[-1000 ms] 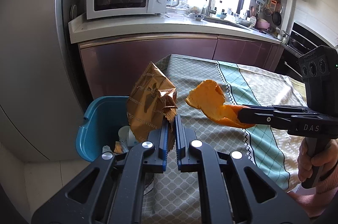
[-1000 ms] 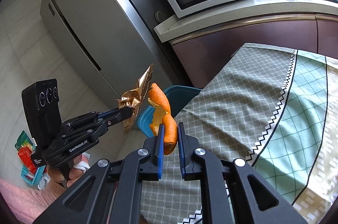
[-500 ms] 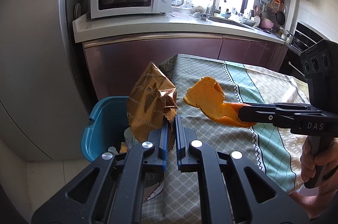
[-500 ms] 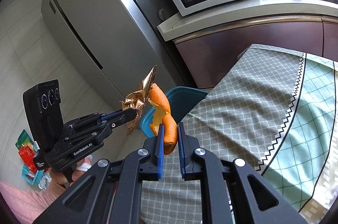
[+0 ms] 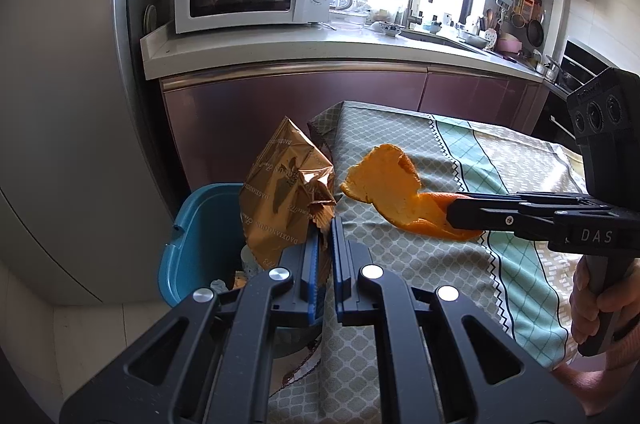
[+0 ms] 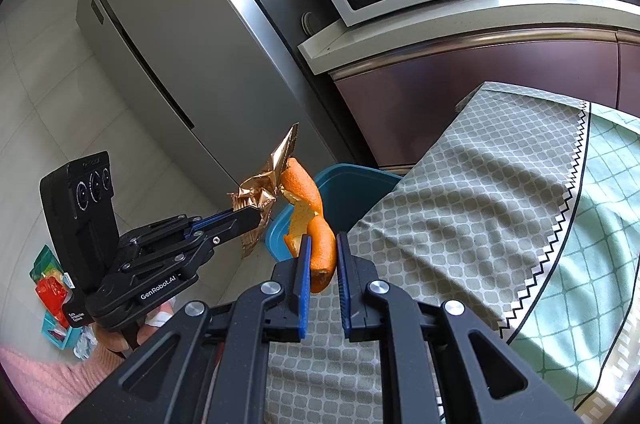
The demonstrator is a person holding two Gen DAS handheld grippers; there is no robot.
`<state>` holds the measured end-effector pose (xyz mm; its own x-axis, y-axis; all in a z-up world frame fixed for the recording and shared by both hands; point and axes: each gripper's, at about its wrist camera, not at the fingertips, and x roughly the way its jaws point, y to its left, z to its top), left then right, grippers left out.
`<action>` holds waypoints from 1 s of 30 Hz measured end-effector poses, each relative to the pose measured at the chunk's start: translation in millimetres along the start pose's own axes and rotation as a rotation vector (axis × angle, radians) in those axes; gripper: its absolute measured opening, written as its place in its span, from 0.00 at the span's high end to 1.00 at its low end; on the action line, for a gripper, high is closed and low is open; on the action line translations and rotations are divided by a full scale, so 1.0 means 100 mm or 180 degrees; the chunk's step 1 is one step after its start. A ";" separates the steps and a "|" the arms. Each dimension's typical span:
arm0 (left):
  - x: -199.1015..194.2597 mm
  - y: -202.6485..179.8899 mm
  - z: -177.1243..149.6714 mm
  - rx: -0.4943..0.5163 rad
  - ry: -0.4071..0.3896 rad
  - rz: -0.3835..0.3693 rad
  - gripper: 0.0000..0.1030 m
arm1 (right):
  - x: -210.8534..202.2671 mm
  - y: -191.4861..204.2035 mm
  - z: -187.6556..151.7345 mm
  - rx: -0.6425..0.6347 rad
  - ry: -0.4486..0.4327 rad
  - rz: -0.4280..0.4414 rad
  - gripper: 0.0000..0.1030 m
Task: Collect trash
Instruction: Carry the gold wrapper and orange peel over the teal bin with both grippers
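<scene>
Wrapper point(image 5: 286, 200), gold foil, crumpled, pinched at its lower torn edge between the shut jaws of the left gripper point(image 5: 325, 230) and standing up above the pads. Held in the air at the table corner, over or just beside the blue bin point(image 5: 200, 236) on the floor below; hard to tell exactly which. Probably almost weightless, crackly and slick, so likely to flutter sideways on release rather than drop straight. Best taken by a folded, bunched part, as now, not by a single thin flap.

Peel point(image 6: 316, 224) of an orange, a curled strip, clamped near its lower end by the closed right gripper point(image 6: 322, 256), the rest curving up and forward. Carried above the checked tablecloth point(image 6: 480, 208), near the bin rim, almost touching the wrapper in the right wrist view. Likely light, leathery, bendy but prone to tearing at thin spots; rough skin should give good bite. Some rubbish already visible inside the bin.
</scene>
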<state>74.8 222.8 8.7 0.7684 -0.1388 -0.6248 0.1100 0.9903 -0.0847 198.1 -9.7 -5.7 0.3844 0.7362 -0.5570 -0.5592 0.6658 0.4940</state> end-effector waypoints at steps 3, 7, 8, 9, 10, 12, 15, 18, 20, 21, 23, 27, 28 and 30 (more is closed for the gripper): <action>0.02 0.04 0.01 -0.0010 0.0005 0.0017 0.94 | 0.01 0.00 0.01 -0.0002 0.0007 0.0004 0.89; 0.03 0.07 0.01 -0.0015 0.0007 0.0041 0.94 | 0.03 0.00 0.02 -0.0005 0.0017 0.0011 0.89; 0.04 0.07 0.01 -0.0015 0.0005 0.0045 0.94 | 0.04 0.00 0.02 -0.0005 0.0018 0.0016 0.89; 0.04 0.06 0.01 -0.0017 0.0003 0.0054 0.94 | 0.05 0.00 0.02 -0.0006 0.0021 0.0017 0.89; 0.04 0.06 0.01 -0.0021 0.0003 0.0062 0.94 | 0.06 0.00 0.02 -0.0007 0.0024 0.0015 0.89; 0.05 0.07 0.01 -0.0039 0.0004 0.0078 0.94 | 0.08 0.00 0.03 -0.0005 0.0033 0.0017 0.89; 0.07 0.11 0.02 -0.0067 0.0010 0.0093 0.93 | 0.11 -0.01 0.05 0.0007 0.0042 0.0028 0.89; 0.10 0.15 0.03 -0.0089 0.0022 0.0111 0.93 | 0.16 -0.01 0.07 0.0008 0.0057 0.0028 0.89; 0.13 0.18 0.03 -0.0105 0.0034 0.0125 0.93 | 0.18 0.00 0.08 0.0005 0.0071 0.0031 0.89; 0.15 0.19 0.04 -0.0111 0.0042 0.0134 0.93 | 0.20 0.00 0.08 0.0004 0.0078 0.0030 0.89; 0.18 0.22 0.04 -0.0126 0.0055 0.0146 0.93 | 0.23 0.00 0.09 0.0005 0.0094 0.0022 0.89; 0.25 0.25 0.05 -0.0159 0.0086 0.0162 0.93 | 0.28 -0.01 0.12 0.0028 0.0123 0.0021 0.89; 0.26 0.26 0.05 -0.0167 0.0094 0.0168 0.93 | 0.30 -0.02 0.13 0.0034 0.0128 0.0015 0.89; 0.29 0.27 0.04 -0.0167 0.0097 0.0185 0.94 | 0.33 -0.03 0.15 0.0047 0.0140 0.0006 0.89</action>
<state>103.2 245.4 -8.6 0.7528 -0.0817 -0.6532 0.0319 0.9956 -0.0877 223.4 14.9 -15.6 0.3505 0.7317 -0.5846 -0.5488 0.6663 0.5049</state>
